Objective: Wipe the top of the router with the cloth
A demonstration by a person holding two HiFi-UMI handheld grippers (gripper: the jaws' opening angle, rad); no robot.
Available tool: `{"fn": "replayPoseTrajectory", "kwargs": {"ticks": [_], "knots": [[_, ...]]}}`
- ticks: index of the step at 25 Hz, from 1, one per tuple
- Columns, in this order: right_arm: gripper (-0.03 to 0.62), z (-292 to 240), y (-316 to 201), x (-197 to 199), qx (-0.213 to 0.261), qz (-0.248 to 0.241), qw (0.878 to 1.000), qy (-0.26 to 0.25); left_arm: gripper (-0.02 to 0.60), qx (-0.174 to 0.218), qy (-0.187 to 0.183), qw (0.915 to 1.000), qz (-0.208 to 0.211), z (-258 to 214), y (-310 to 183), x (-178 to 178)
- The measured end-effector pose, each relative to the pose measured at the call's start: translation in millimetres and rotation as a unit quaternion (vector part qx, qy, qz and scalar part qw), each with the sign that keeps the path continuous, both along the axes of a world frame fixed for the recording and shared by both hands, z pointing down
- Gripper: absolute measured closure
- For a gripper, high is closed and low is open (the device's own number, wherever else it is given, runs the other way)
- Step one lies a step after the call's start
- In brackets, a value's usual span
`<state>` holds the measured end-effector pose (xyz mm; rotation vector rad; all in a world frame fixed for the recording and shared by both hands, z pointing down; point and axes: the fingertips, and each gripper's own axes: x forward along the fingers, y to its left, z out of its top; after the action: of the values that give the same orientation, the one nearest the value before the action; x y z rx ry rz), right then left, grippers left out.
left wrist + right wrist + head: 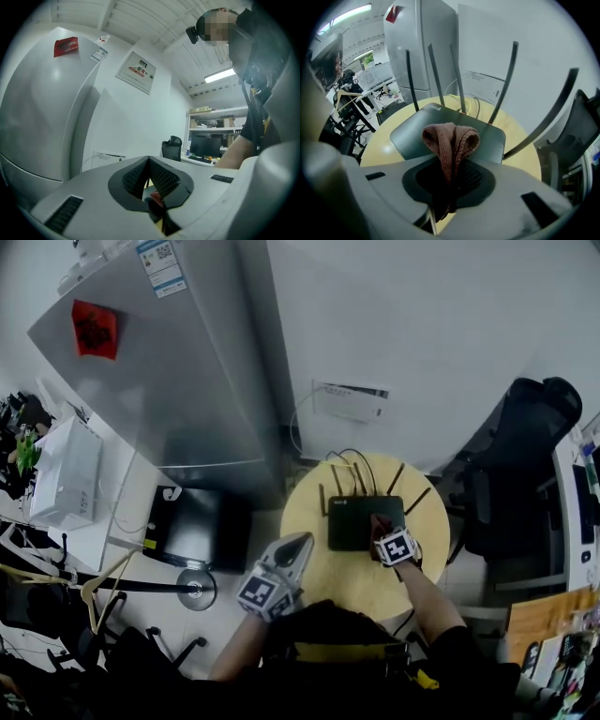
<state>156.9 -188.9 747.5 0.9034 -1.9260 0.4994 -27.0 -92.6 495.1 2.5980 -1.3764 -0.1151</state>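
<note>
**Cloth's gripped and parked over the router, just needs the actual wipe**

The right gripper's (pixel 451 163) fingers (pixel 477 177) are clamped on a folded brown knit cloth (pixel 451 136). Its bunched loop pokes out over the black router (pixel 410 136), mid-frame on the round yellow bench (pixel 382 146); can't tell if it's touching yet. I'd push the loop down flat, then drag slow straight passes toward the antennas (pixel 508 79), stopping short so the knit doesn't snag. The left gripper (pixel 298 544) hangs off the bench's left edge with its fingers (pixel 165 179) together and empty, so it could steady the router. Writing-wise, there's a pale logo on the router's far edge, a QR label (pixel 161 263) and red sticker (pixel 95 328) on the fridge upper left, and red characters on the wall panel (pixel 136 71). It's all too small to read.
</note>
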Motion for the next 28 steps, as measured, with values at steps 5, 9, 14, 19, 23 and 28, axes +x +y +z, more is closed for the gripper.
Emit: {"fn": "replayPoseTrajectory", "kwargs": {"ticks": [5, 9, 14, 19, 23, 28], "knots": [[0.531, -1, -5, 24, 0.007, 0.020, 1.000, 0.002, 0.584, -0.012, 0.001, 0.9999, 0.009, 5, 3, 2], [0.531, 0, -9, 42, 0.015, 0.044, 0.999, 0.009, 0.584, -0.005, 0.015, 0.9999, 0.003, -2, 2, 0], [0.531, -1, -13, 64, 0.018, 0.065, 0.998, 0.012, 0.584, -0.005, 0.010, 0.9999, 0.011, -3, 0, 7], [0.531, 18, -5, 86, -0.024, 0.089, 0.995, 0.027, 0.584, -0.004, 0.016, 0.9999, 0.006, -4, 0, 6], [0.531, 0, -16, 76, 0.014, 0.084, 0.996, 0.009, 0.584, -0.008, 0.033, 0.9994, 0.008, -5, 3, 4], [0.531, 1, -13, 82, 0.016, 0.064, 0.997, 0.037, 0.584, -0.008, 0.038, 0.9992, 0.014, -8, 5, 3]]}}
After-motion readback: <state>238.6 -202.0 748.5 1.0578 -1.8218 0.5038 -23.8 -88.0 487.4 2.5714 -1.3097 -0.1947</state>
